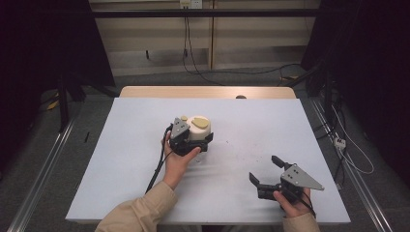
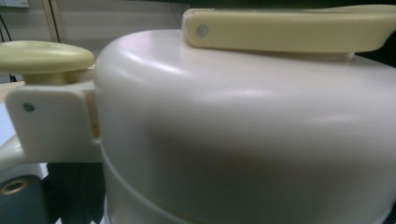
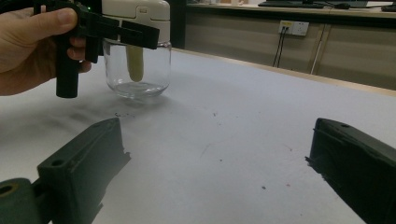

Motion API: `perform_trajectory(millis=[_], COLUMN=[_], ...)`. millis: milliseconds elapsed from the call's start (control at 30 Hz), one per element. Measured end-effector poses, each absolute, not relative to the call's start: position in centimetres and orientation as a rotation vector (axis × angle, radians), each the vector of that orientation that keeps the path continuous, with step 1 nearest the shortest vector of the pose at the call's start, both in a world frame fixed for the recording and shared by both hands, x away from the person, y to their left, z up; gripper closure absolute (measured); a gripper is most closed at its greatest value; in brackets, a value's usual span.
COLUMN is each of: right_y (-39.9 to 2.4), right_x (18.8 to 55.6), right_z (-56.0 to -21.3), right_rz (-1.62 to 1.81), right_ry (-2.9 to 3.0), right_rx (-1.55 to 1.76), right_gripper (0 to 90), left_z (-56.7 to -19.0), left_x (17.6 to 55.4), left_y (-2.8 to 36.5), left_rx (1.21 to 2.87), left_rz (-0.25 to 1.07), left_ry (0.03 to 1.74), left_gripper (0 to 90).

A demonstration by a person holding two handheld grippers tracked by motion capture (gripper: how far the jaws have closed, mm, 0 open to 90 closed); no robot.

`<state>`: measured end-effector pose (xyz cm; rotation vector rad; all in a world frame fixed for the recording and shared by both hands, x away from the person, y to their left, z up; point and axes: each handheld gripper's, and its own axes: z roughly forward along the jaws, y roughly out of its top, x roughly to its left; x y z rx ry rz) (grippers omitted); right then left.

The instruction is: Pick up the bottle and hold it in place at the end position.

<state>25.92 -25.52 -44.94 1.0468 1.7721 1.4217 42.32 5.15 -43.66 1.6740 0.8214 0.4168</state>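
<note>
Left claw up against the lidded glass jar, right claw idle and wide.

The left gripper (image 1: pixel 189 141) sits at the cream lid (image 1: pixel 198 128) of the glass jar (image 3: pixel 136 67), its jaws reaching along either side of the lid just above the clear glass; from here I cannot tell whether they actually pinch it or only flank it. The jar stands straight ahead of that claw, pressed close, on the white table (image 1: pixel 125 159). The right gripper (image 1: pixel 267 170) rests low on the table well apart from the jar, jaws spread wide with nothing between them; the jar lies far ahead and off to its left.
</note>
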Motion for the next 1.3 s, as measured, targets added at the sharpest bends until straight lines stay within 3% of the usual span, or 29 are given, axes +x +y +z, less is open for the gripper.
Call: perform_trajectory(millis=[1300], right_y=[-25.7], right_x=[25.8], right_z=[-45.0], right_rz=[1.430], right_ry=[1.770], right_rx=[1.048], right_gripper=[3.0], left_z=[-44.3], left_x=[43.6], left_y=[3.4], left_rx=[1.684], left_rz=[0.383], left_ry=[0.814], left_gripper=[6.0])
